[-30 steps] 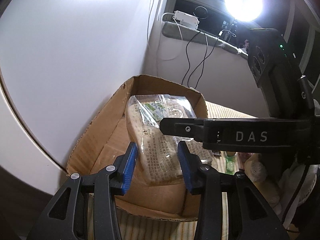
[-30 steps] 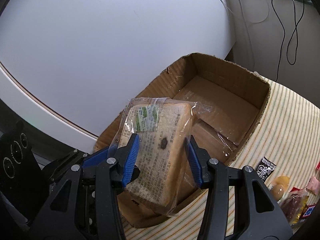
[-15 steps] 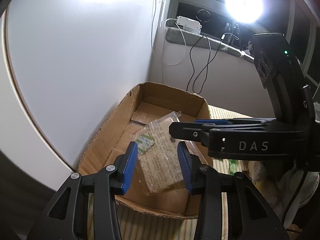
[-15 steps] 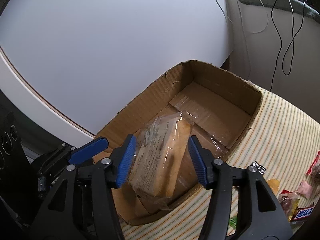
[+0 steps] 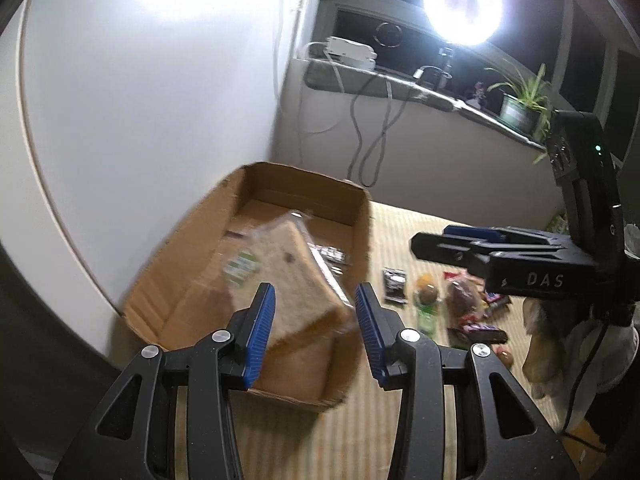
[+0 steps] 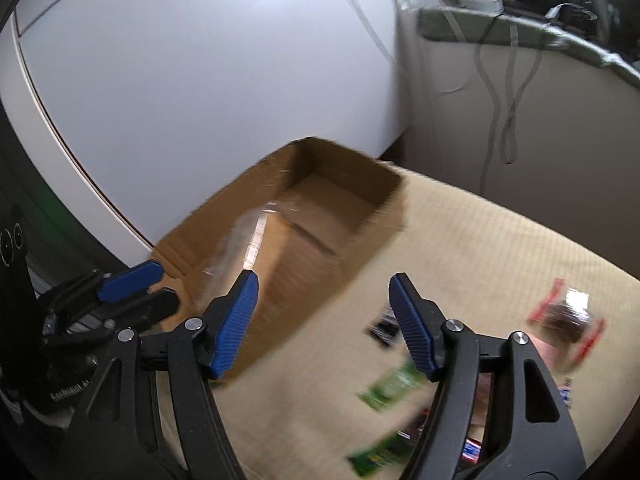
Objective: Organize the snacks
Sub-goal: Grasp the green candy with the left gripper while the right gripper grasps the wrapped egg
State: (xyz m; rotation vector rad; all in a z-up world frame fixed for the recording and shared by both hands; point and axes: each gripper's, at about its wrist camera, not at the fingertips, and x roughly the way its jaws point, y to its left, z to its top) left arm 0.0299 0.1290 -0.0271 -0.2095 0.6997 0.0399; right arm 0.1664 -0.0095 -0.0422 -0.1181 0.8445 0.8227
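Your right claw [image 6: 324, 320] is empty and its jaws are opening; nothing sits between the blue pads [image 6: 236, 320], only the striped beige mat [image 6: 460, 240] below them. Your left claw [image 5: 312, 328] has its jaws standing partly apart with nothing pressed between them; the pads [image 5: 260, 336] frame the bagged bread from above without touching it.

The bagged bread slice [image 5: 296, 276], in a clear wrapper with a green label, lies tilted inside the cardboard box [image 5: 168, 272], its lower edge toward the near wall of the box. From your right wrist view the same box [image 6: 224, 216] appears ahead and to the left, and only the glossy wrapper [image 6: 248, 240] of the bread can be made out through the blur.

The box sits on the mat against a white panel [image 5: 140, 120]. To the right of the box, on the mat, the remaining snacks are scattered: a small black packet [image 5: 394, 284], a green packet [image 5: 426, 312], a dark brown wrapped piece [image 5: 464, 296] and several others too blurred to name. Your right wrist view shows green packets [image 6: 392, 392] and a red-edged wrapper [image 6: 568, 316] close to the right claw.

Further back, a bright lamp [image 5: 460, 4], a potted plant [image 5: 520, 104] and dangling cables [image 5: 372, 136] stand by the windowsill.
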